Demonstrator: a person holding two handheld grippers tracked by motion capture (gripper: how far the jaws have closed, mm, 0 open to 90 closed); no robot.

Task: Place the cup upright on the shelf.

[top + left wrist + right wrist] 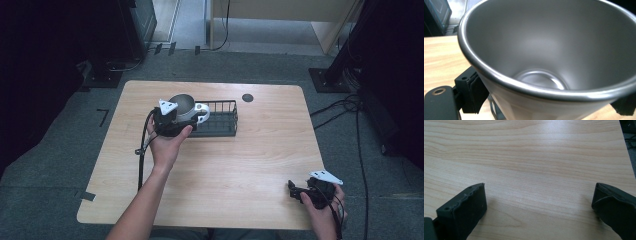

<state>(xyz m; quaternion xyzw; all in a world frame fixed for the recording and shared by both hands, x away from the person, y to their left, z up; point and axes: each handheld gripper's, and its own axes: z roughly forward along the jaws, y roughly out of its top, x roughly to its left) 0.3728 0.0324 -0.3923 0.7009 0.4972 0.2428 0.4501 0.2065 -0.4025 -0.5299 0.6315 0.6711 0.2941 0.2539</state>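
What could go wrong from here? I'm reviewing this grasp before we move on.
1. The left gripper holds the metal mug by its smooth, tapering wall, with the jaws outside it; it might slip or tip.
2. The mug sits at the left end of the black wire rack; lowering it carelessly could catch its white handle on the wires.
3. The right gripper rests open near the table's front right corner, too far off to steady anything.
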